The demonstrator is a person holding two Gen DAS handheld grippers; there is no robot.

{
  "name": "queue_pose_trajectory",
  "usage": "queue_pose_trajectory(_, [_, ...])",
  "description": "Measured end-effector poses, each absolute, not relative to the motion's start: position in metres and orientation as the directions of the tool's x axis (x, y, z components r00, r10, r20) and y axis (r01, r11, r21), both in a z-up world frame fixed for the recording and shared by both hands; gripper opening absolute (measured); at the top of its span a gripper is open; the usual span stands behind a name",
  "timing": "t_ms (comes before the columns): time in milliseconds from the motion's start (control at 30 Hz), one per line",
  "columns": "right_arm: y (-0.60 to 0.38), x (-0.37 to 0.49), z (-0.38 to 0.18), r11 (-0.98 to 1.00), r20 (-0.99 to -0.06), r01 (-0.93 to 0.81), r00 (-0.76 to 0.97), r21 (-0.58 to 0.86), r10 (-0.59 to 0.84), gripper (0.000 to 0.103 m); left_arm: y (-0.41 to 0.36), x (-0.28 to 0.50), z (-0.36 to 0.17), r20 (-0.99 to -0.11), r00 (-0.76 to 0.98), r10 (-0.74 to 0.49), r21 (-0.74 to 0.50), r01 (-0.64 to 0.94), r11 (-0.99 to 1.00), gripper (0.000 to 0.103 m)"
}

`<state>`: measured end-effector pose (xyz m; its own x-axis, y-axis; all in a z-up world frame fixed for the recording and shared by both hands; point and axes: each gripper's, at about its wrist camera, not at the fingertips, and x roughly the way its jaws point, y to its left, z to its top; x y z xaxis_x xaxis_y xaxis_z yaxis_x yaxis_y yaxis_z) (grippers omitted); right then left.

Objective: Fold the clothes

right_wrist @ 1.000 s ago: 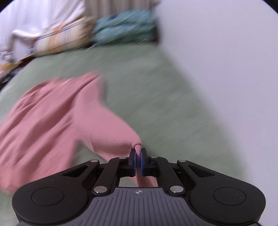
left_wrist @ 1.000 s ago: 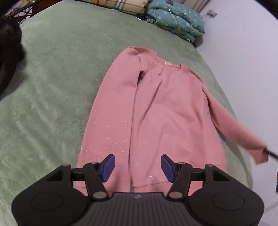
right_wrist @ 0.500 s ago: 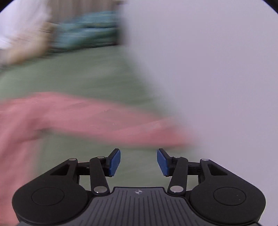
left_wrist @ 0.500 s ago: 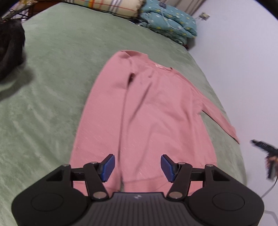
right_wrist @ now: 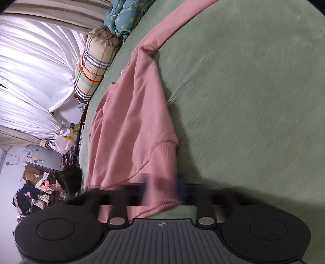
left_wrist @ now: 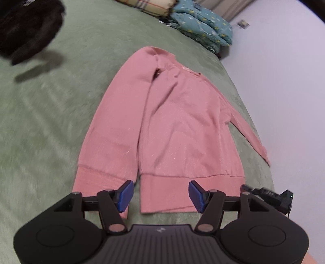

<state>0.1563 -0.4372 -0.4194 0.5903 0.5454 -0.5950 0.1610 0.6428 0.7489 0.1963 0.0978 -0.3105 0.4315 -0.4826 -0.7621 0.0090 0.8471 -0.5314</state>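
A pink long-sleeved sweater (left_wrist: 172, 126) lies flat, face up, on the green blanket (left_wrist: 50, 101), its ribbed hem nearest me. My left gripper (left_wrist: 161, 195) hovers open just above the hem, its left pad over the left sleeve's cuff (left_wrist: 97, 178). The right sleeve (left_wrist: 249, 138) stretches out to the bed's edge. My right gripper (left_wrist: 246, 186) has come in low at the hem's right corner. In the right wrist view the right gripper (right_wrist: 162, 188) is rolled sideways and blurred. Its jaws are closing with the hem corner (right_wrist: 162, 162) between pads still apart.
A plaid pillow (left_wrist: 150, 6) and a teal quilt (left_wrist: 203, 26) lie at the bed's head. A dark fuzzy shape (left_wrist: 26, 26) hangs over the far left of the bed. A pale wall (left_wrist: 284, 81) runs along the right side. Clutter (right_wrist: 34, 182) fills the room beyond.
The right gripper let go of the right sleeve's cuff, which dropped onto the bed, then sank and rolled to the hem corner. The left gripper drew back, bringing the hem into view.
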Motion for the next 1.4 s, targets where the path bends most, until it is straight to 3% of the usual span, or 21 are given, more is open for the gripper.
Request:
queue_pose_trajectory(233, [-0.478,0.121,-0.330,0.805,-0.659,0.131,0.657,0.579,0.367,0.006,0.082,0.189,-0.307,-0.762,0.405,-0.505,-0.524,0.073,0.849,0.059])
queue_pose_trajectory(400, [-0.469,0.122,-0.350,0.859,-0.714,0.126,0.623,0.495,0.320,0.007,0.052,0.191,-0.331,-0.801,0.382,-0.462,-0.444,0.138,0.885,0.059])
queue_pose_trajectory(433, [-0.467,0.117,-0.351,0.871,-0.714,0.127,0.634,0.475,0.297,0.012,0.046,0.189,-0.333,-0.808,0.392,-0.440,-0.414,0.155,0.897,0.059])
queue_pose_trajectory(500, [-0.470,0.115,-0.352,0.874,-0.702,0.129,0.655,0.468,0.279,0.017,0.023,0.181,-0.336,-0.810,0.447,-0.380,-0.291,0.256,0.922,0.059])
queue_pose_trajectory(700, [-0.479,0.102,-0.364,0.828,-0.673,0.156,0.671,0.538,0.311,0.030,-0.041,0.137,-0.358,-0.721,0.660,-0.210,0.252,0.533,0.808,0.059])
queue_pose_trajectory(933, [-0.481,0.094,-0.376,0.793,-0.670,0.182,0.660,0.581,0.339,0.032,-0.077,0.121,-0.388,-0.595,0.799,-0.087,0.594,0.510,0.622,0.060])
queue_pose_trajectory(1133, [-0.485,0.090,-0.378,0.781,-0.670,0.203,0.662,0.591,0.335,0.033,-0.085,0.110,-0.404,-0.531,0.846,-0.039,0.760,0.496,0.421,0.060])
queue_pose_trajectory(1400, [-0.479,0.092,-0.381,0.764,-0.663,0.191,0.649,0.616,0.373,0.034,-0.093,0.104,-0.422,-0.508,0.861,-0.026,0.832,0.498,0.243,0.060])
